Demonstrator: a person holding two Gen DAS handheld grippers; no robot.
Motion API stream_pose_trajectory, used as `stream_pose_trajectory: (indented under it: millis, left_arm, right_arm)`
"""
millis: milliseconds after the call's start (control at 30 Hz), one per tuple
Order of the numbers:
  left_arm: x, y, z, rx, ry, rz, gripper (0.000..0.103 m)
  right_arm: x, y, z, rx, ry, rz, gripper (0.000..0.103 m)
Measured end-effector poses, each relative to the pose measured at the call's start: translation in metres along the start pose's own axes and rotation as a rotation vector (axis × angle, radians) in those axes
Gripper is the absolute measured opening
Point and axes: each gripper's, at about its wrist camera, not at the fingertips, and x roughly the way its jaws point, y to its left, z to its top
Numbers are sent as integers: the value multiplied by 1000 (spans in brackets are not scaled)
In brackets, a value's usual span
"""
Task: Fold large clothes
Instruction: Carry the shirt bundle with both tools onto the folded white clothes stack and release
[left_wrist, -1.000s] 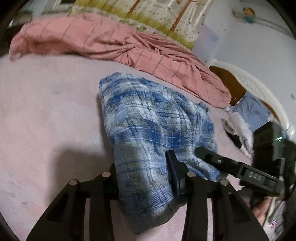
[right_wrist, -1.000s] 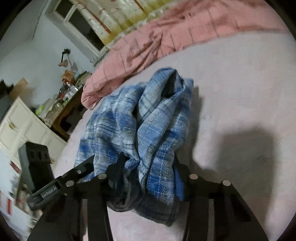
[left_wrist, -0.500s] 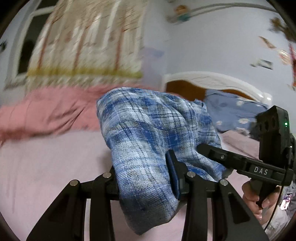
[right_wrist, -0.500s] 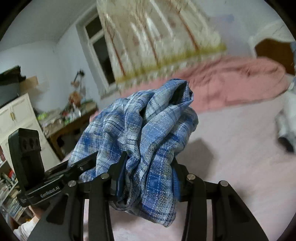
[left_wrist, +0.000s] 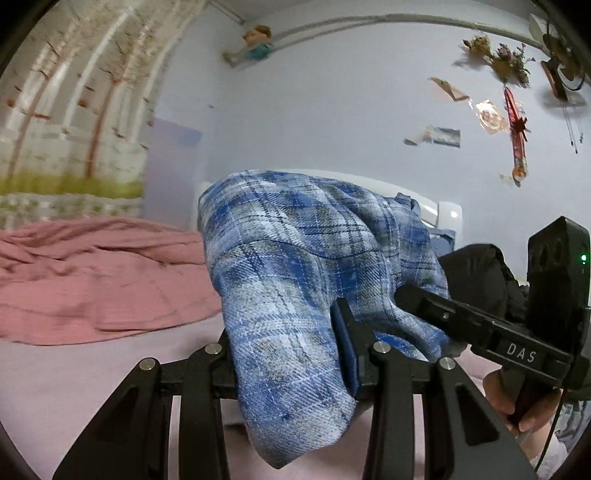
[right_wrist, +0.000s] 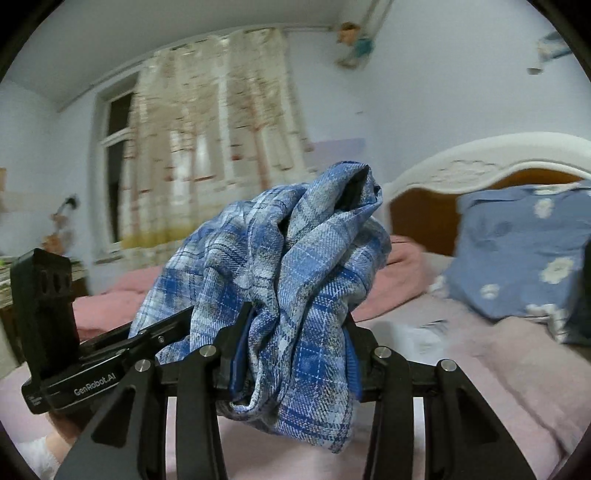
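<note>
Pink bedsheet (left_wrist: 92, 376) below; left tool (left_wrist: 284, 354) and right tool (right_wrist: 295, 343) each clamp the blue plaid shirt (left_wrist: 295, 280) — bunched, lifted clear.

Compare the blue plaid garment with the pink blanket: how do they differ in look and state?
The blue plaid garment is checked in blue, grey and white; the pink blanket is plain pink apart from faint lines. The garment hangs bunched, clamped by the left gripper and right gripper; the blanket lies rumpled on the bed, touched by neither gripper. Both are crumpled, unfolded fabric.
</note>
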Motion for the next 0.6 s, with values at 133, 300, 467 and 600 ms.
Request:
stream_pose_trajectory:
  millis: [133,300,467,600]
  left_arm:
    - [62,-4,-38,0,51,14,38]
    - [138,22,-101,3,193,71,39]
    - [143,38,-111,-66,202,68,56]
    - [141,31,-115,-2,187,172,77]
  right_arm:
    - [29,-48,-27,11,9,-128,45]
    - [91,-88,-83,22,69,-225,45]
    - [129,-100,-115,-13,213,-281,50]
    - [129,-103,-119,-3,223,-299,55]
